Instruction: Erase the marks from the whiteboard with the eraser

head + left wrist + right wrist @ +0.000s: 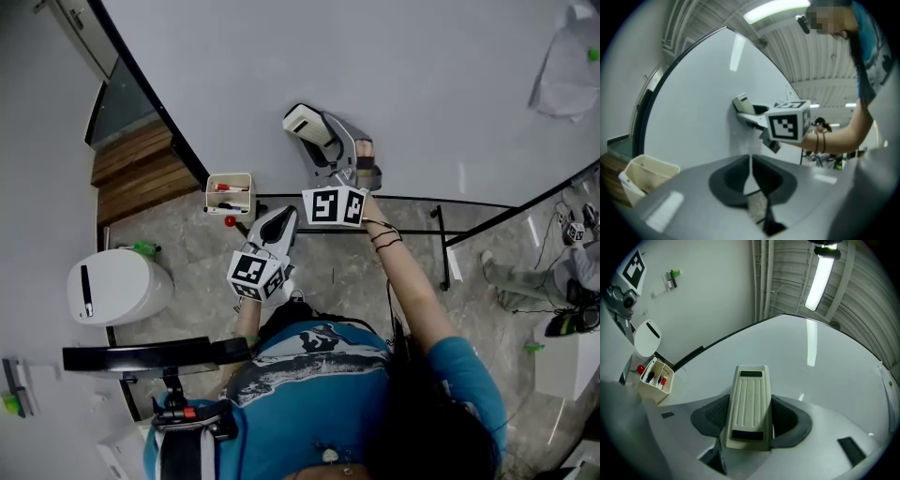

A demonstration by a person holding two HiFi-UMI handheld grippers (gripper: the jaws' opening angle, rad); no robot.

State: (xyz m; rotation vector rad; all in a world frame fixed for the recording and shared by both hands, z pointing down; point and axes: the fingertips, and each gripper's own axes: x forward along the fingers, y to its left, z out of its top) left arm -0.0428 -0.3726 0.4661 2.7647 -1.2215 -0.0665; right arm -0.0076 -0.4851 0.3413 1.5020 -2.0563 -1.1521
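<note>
The whiteboard (375, 75) fills the upper head view; I see no marks on it. My right gripper (314, 131) is shut on the cream ribbed eraser (748, 405), which also shows as the eraser (307, 123) pressed against the whiteboard (797, 362). My left gripper (279, 225) hangs lower, near the board's bottom edge, its jaws closed together with nothing between them (751, 173). From the left gripper view the eraser (742, 104) touches the whiteboard (693, 112) ahead.
A cream marker holder (229, 193) with red and blue markers clings to the board's lower left; it also shows as the holder (655, 378) and the holder (644, 176). A white round bin (117, 285) and wooden steps (141, 169) lie left. The board's black stand frame (412, 216) runs below.
</note>
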